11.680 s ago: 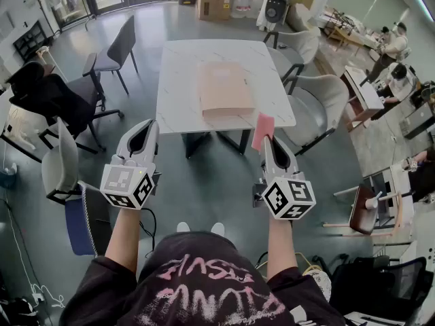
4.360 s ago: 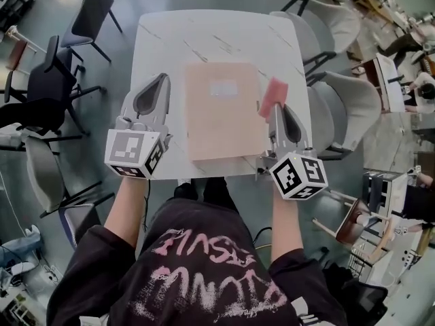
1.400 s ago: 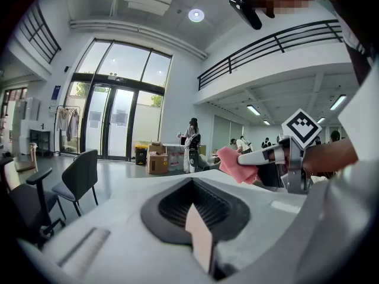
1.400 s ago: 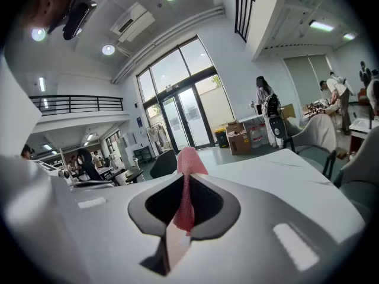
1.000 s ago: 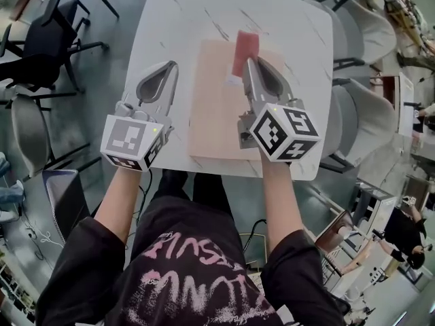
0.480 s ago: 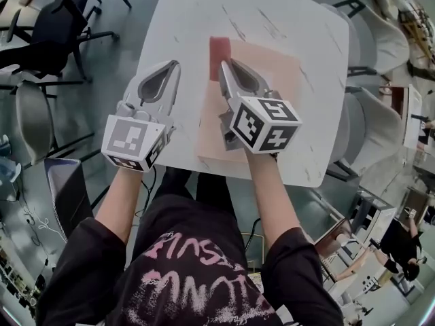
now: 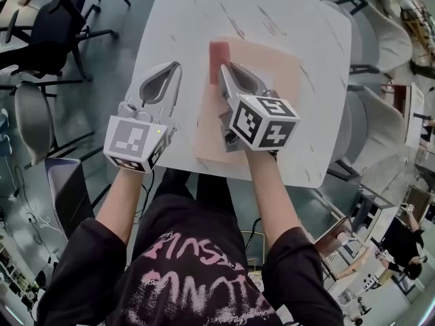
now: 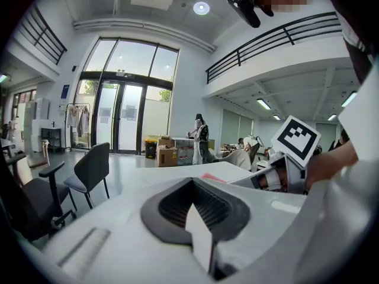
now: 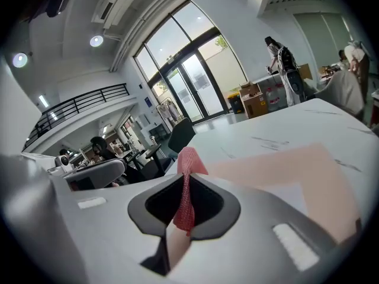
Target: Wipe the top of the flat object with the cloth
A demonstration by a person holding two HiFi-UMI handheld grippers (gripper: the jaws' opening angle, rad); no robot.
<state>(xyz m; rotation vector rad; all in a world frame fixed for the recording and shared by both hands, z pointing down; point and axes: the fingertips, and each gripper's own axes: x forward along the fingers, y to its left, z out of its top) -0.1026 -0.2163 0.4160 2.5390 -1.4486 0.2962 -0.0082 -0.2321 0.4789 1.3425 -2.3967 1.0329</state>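
Note:
A flat tan-pink object (image 7: 272,80) lies on the white marble table (image 7: 190,19). My right gripper (image 7: 226,66) is shut on a red cloth (image 7: 219,49), which rests at the flat object's far left edge. In the right gripper view the cloth (image 9: 188,161) stands pinched between the jaws, with the flat object (image 9: 284,164) spreading to the right. My left gripper (image 7: 175,66) is shut on nothing, over bare table just left of the flat object. The left gripper view shows its jaws (image 8: 190,180) closed and the right gripper's marker cube (image 8: 296,139) at the right.
Dark office chairs (image 7: 41,32) stand left of the table and grey chairs (image 7: 380,39) on its right. The table's near edge (image 7: 224,172) is against the person's body. People and cardboard boxes (image 8: 169,155) are far off across the hall.
Over the last second my right gripper slid the cloth leftward across the flat object, from its middle to its left edge. It has barely moved since half a second ago. The left gripper stayed put.

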